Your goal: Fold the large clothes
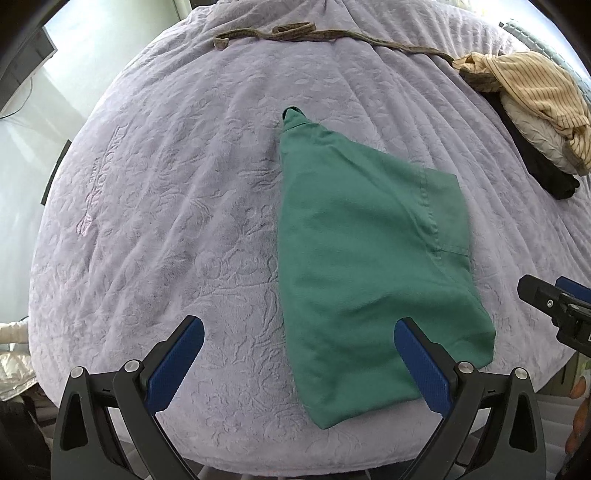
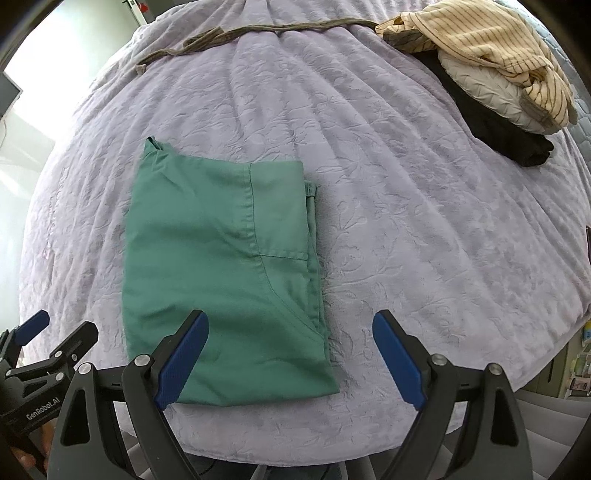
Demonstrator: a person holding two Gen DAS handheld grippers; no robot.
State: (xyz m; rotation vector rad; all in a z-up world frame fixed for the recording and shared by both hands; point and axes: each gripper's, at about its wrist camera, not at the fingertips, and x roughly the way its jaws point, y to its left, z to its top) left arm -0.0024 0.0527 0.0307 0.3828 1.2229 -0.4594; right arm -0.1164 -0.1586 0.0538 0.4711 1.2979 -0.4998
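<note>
Under me spreads a wide lilac bedspread with an embossed flower pattern, and it covers almost all that I see. Beyond its far left edge the room is bright and pale. The folded green garment lies flat on the near part of the cover. At the far right rests a pile of clothes, striped beige over cream and black. A thin brown strap lies along the far side. My left gripper and my right gripper both stand wide apart above the cloth, holding nothing.

Lilac bedspread (embossed) bears green garment, clothes pile, cord.
</note>
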